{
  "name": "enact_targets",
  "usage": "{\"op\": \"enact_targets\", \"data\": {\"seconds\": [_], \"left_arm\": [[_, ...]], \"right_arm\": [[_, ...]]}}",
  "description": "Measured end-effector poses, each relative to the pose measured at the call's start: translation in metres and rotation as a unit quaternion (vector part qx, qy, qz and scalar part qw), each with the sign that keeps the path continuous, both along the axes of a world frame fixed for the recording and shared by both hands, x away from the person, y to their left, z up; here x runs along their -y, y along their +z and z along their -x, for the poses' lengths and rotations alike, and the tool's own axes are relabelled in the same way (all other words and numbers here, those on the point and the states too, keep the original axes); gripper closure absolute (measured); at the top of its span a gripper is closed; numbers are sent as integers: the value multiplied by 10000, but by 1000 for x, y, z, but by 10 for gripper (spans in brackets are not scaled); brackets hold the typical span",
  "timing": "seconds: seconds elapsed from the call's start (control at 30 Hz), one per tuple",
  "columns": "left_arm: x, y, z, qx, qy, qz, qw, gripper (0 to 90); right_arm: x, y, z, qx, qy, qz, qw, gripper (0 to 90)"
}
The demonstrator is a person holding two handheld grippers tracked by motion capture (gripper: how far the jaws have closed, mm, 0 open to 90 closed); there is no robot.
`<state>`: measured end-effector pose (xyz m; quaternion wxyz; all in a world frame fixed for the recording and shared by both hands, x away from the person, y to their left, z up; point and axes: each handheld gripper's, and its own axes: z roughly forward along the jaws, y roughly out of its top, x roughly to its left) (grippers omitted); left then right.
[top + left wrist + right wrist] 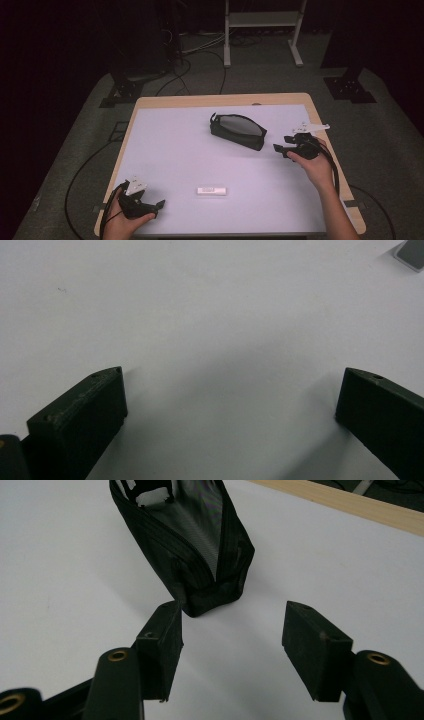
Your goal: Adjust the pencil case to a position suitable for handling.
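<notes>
tongs of the left hand (159, 204) sit at the near left corner of the desk (165, 150), spread wide over bare white surface with nothing between them; the left gripper view adds a grey corner of a flat thing at its top right edge. midway along the near side lies a small white label strip (212, 190). farther off, the right tongs (232, 635) stand released, empty, just beside the end of the black zip pouch (200, 540). the right gripper view shows its mesh side and zip end close up; the high view shows the pouch (238, 131) lying mid-desk.
</notes>
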<state>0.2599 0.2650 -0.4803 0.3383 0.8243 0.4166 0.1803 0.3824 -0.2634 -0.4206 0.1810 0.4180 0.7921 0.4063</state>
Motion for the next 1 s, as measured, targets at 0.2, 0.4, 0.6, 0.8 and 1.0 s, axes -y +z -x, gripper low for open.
{"op": "enact_targets", "data": {"seconds": [0.2,0.4,0.6,0.8,1.0], "left_arm": [[0,0,0,-1,2,0,10000,0],[0,0,0,1,2,3,10000,0],[0,0,0,-3,-9,-15,10000,0],[0,0,0,15,-9,-7,10000,0],[0,0,0,14,-8,-6,10000,0]], "right_arm": [[-4,3,-6,37,66,13,10000,408],[-10,9,-15,98,173,-8,9998,411],[-15,13,-21,110,232,-7,9997,418],[-21,14,-26,135,296,6,9995,420],[-24,16,-32,131,339,-19,9993,423]]}}
